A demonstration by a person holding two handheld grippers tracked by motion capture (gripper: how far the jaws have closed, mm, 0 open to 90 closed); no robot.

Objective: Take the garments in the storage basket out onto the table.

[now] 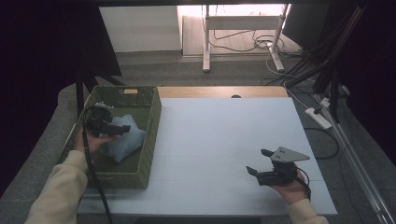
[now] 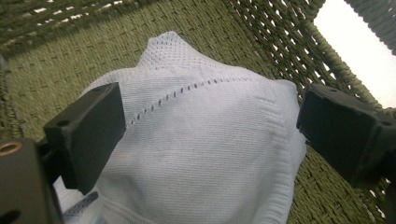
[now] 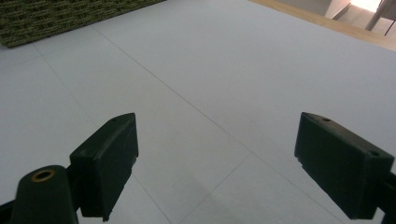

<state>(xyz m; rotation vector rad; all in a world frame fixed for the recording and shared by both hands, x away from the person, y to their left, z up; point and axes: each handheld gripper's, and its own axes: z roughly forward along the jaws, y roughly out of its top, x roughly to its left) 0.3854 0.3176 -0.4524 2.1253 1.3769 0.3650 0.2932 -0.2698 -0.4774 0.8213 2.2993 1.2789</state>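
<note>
A pale blue knitted cloth (image 1: 122, 139) lies bunched on the floor of a green woven basket (image 1: 150, 126) at the table's left. My left gripper (image 1: 122, 129) hovers inside the basket just over the cloth, open. In the left gripper view the cloth (image 2: 201, 140) spreads between and beyond the two black jaws, which stand wide apart with nothing pinched; the left gripper (image 2: 210, 126) points down at it. My right gripper (image 1: 260, 162) is held low over the white table near its front right, open and holding nothing. The right gripper (image 3: 215, 154) view looks across bare tabletop.
The white table (image 1: 224, 140) has a wooden strip along its far edge. The basket's side (image 3: 56, 18) shows at the top left of the right gripper view. Beyond the table are a white frame's legs (image 1: 205, 46), cables and a power strip (image 1: 317, 117) on the floor.
</note>
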